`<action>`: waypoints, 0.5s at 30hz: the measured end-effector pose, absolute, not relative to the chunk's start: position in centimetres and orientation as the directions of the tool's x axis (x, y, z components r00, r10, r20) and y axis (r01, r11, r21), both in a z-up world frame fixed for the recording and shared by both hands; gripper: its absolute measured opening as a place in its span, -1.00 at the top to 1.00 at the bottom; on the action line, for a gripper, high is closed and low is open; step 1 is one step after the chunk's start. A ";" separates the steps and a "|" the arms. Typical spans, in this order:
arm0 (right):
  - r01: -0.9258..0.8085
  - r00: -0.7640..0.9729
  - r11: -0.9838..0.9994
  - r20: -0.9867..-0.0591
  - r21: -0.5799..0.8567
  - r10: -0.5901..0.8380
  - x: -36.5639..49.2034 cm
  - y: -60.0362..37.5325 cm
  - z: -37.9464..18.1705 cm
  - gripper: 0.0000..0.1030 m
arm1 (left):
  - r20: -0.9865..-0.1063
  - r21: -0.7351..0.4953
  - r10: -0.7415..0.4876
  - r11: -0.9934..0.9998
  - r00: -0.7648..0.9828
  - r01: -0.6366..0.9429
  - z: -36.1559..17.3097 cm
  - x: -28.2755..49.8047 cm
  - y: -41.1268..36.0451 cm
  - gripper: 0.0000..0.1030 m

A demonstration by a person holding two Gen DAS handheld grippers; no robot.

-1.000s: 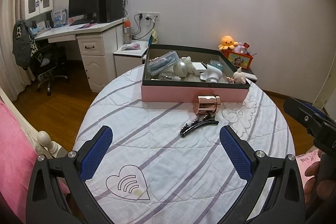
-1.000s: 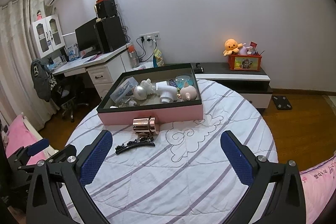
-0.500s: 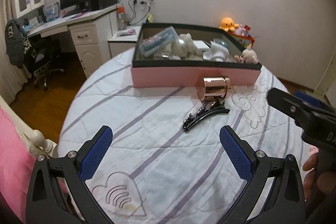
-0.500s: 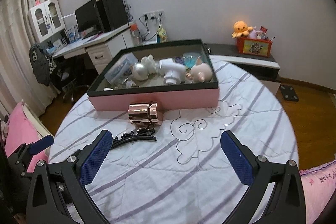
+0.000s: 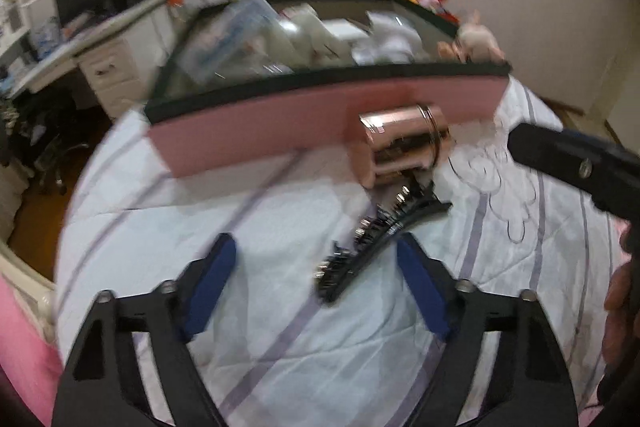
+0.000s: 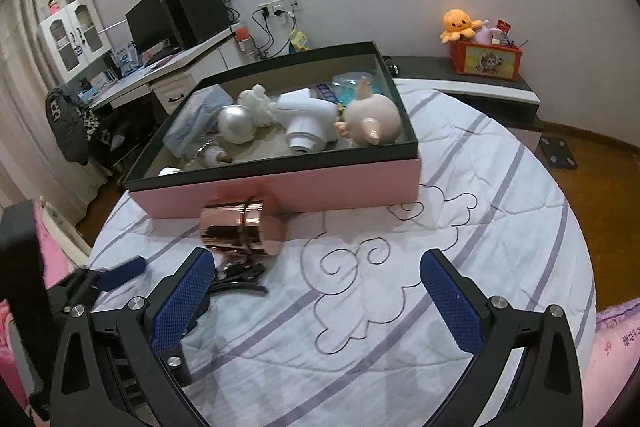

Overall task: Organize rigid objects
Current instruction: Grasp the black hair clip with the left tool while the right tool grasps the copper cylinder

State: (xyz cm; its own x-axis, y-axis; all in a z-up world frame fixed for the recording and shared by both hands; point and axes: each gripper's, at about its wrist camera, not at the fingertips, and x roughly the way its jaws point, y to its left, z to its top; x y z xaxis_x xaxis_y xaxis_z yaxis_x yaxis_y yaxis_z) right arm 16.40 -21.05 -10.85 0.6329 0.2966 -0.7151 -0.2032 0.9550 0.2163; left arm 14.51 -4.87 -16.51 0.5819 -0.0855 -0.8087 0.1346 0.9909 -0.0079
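Left gripper (image 5: 316, 267): jaws closing, nothing pinched yet, black toothed hair clip (image 5: 376, 227) between the pads on the striped quilt (image 5: 280, 347). Shiny rose-gold metal cup (image 6: 242, 227) lies on its side just beyond the clip, against the pink box (image 6: 340, 187) wall. Box holds a pearl ball (image 6: 236, 123), white plastic dryer (image 6: 306, 125) and pig figure (image 6: 372, 123). Right gripper (image 6: 320, 287): spread wide, empty, over bare quilt right of the clip.
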 end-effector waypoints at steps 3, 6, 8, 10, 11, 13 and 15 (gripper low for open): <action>-0.202 0.625 0.954 -0.720 0.223 0.301 17.0 -21.0 -11.2 -1.00 | -0.810 0.023 -0.088 0.983 0.580 0.181 -16.8 14.6 -5.7 -0.44; -0.211 0.615 0.951 -0.726 0.226 0.309 17.6 -20.5 -11.6 -1.00 | -0.812 0.029 -0.102 0.976 0.575 0.214 -16.8 15.1 -6.1 -0.45; -0.220 0.608 0.948 -0.728 0.228 0.316 17.9 -20.1 -11.7 -1.00 | -0.810 0.019 -0.120 0.973 0.574 0.230 -16.8 15.2 -6.2 -0.39; -0.234 0.603 0.945 -0.729 0.228 0.325 18.2 -19.4 -11.8 -1.00 | -0.806 -0.008 -0.158 0.967 0.570 0.256 -16.6 15.1 -6.2 -0.02; -0.239 0.601 0.944 -0.730 0.226 0.327 18.3 -19.2 -11.9 -1.00 | -0.806 -0.023 -0.176 0.963 0.565 0.267 -16.6 14.9 -6.1 0.16; -0.253 0.594 0.941 -0.732 0.223 0.333 18.6 -18.6 -11.9 -1.00 | -0.806 -0.043 -0.196 0.961 0.559 0.275 -16.4 14.4 -5.8 0.29; -0.272 0.585 0.937 -0.736 0.219 0.341 19.0 -17.8 -12.0 -1.00 | -0.800 -0.081 -0.222 0.961 0.558 0.266 -16.4 13.9 -5.1 0.39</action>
